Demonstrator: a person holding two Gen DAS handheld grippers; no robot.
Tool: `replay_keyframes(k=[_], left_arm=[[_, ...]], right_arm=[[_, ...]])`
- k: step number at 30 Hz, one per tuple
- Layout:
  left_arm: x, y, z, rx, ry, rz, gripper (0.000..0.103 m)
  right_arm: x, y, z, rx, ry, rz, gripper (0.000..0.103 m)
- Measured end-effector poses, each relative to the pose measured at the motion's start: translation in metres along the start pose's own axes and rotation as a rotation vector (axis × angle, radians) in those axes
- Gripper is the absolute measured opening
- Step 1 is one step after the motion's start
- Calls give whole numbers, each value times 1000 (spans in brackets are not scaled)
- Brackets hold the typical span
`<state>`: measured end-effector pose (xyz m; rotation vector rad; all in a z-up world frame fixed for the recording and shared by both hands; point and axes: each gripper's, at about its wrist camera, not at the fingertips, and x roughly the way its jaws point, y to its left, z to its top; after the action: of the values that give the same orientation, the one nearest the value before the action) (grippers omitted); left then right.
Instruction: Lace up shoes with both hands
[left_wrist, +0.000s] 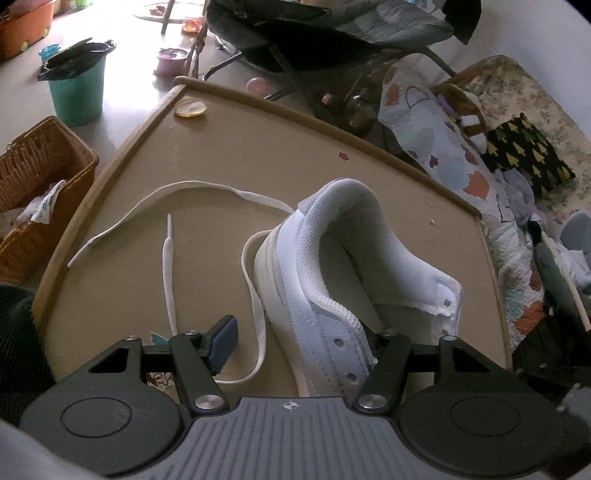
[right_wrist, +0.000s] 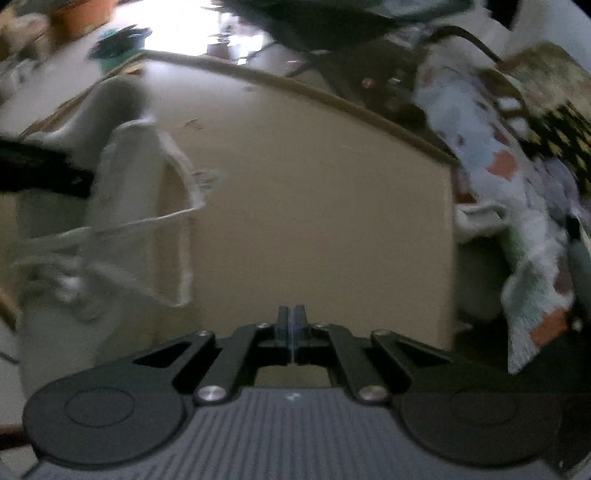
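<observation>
Loose lace (left_wrist: 255, 295) curls beside shoe (left_wrist: 354, 280), basket (left_wrist: 37, 184) off-table.

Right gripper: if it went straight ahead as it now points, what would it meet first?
The right gripper, shut and empty, faces bare tabletop. The white shoe sits off to its left, so the tabletop probably comes first; blur makes depth uncertain.
</observation>
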<state>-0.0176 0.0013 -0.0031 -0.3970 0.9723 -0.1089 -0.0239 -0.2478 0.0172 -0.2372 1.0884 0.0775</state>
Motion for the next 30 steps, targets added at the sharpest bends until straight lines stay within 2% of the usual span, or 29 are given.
replay_keyframes(k=[6, 8, 18, 21, 24, 26, 30], left_arm=[[1, -2, 0, 16, -2, 4, 66], [1, -1, 0, 17, -5, 1, 66], [1, 0, 0, 31, -13, -8, 68], [1, 0, 0, 38, -15, -9, 69], [1, 0, 0, 41, -17, -11, 70], [1, 0, 0, 43, -19, -11, 70], [2, 0, 1, 46, -21, -12, 71]], right_arm=[[-1, -40, 12, 394, 15, 297, 9], [6, -40, 15, 433, 35, 353, 12], [6, 25, 26, 8, 2, 262, 13], [7, 29, 25, -42, 18, 241, 12], [7, 33, 24, -92, 34, 219, 6], [8, 35, 24, -125, 44, 205, 5], [13, 23, 23, -126, 55, 113, 5]])
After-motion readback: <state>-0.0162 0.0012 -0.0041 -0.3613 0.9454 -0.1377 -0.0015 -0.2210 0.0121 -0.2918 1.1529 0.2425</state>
